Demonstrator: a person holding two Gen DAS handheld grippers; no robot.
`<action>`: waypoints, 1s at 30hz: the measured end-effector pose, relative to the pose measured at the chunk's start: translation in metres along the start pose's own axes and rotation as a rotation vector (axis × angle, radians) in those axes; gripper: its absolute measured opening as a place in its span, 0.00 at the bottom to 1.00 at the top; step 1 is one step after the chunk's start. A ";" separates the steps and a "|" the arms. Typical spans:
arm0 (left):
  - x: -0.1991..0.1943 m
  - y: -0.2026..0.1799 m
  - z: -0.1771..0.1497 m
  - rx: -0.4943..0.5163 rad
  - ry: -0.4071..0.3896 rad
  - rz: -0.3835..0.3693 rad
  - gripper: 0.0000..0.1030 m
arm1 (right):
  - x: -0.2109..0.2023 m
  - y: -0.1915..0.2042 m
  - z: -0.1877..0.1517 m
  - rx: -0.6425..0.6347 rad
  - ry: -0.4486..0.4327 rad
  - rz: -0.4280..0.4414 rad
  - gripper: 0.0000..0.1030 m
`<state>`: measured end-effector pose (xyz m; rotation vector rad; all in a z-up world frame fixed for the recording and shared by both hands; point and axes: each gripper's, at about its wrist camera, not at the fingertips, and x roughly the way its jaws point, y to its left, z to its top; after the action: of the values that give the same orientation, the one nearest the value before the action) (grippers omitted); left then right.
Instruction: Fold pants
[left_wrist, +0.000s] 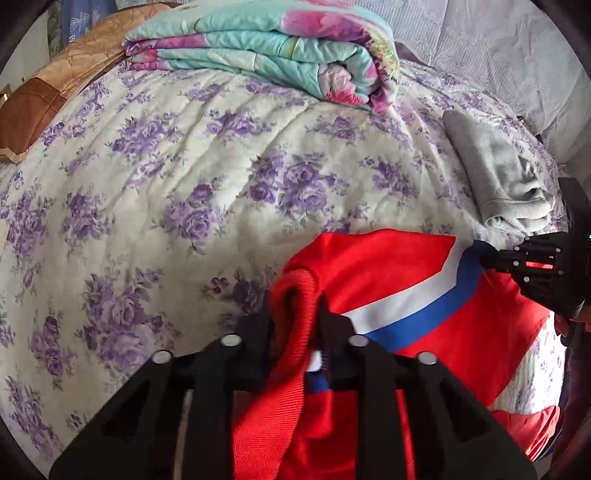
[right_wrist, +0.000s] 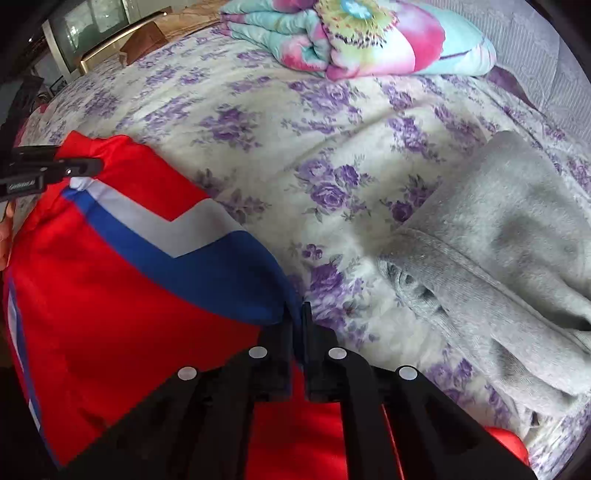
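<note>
Both tongs are clenched on the red pants (left_wrist: 369, 266). Left gripper (left_wrist: 295, 314): jaws closed on the ribbed red cuff, which bunches up between the fingers at 6 o'clock in the left wrist view. Right gripper (right_wrist: 297, 317): jaws pinched together on the blue edge of the fabric at 6 o'clock in the right wrist view; the same tool appears at 3 o'clock in the left wrist view, gripping the blue-striped corner. Red pants: stretched between the two grip points, with a white stripe and a blue stripe running diagonally across the panel, the far part lying on the floral bedspread (left_wrist: 166, 177). Grey garment (right_wrist: 498, 251): crumpled on the bedspread at 3 o'clock in the right wrist view, just beside the pants but apart from them. Folded quilt (left_wrist: 266, 48): turquoise with pink flowers, at 12 o'clock, well apart from the pants. Brown cushion (left_wrist: 33, 110): at 10 o'clock in the left wrist view, at the bed's edge.
</note>
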<state>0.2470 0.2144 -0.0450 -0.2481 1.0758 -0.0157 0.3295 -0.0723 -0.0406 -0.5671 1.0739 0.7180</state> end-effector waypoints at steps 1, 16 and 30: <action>-0.009 0.003 -0.001 -0.008 -0.022 -0.017 0.15 | -0.017 0.008 -0.007 -0.026 -0.032 -0.007 0.04; -0.125 0.020 -0.143 -0.077 -0.011 -0.253 0.84 | -0.125 0.211 -0.215 -0.084 -0.296 0.119 0.04; -0.091 0.031 -0.166 -0.366 -0.008 -0.460 0.84 | -0.093 0.213 -0.244 0.034 -0.452 0.193 0.05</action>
<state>0.0554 0.2252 -0.0468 -0.8221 0.9897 -0.2315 -0.0010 -0.1343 -0.0617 -0.2531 0.7214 0.9419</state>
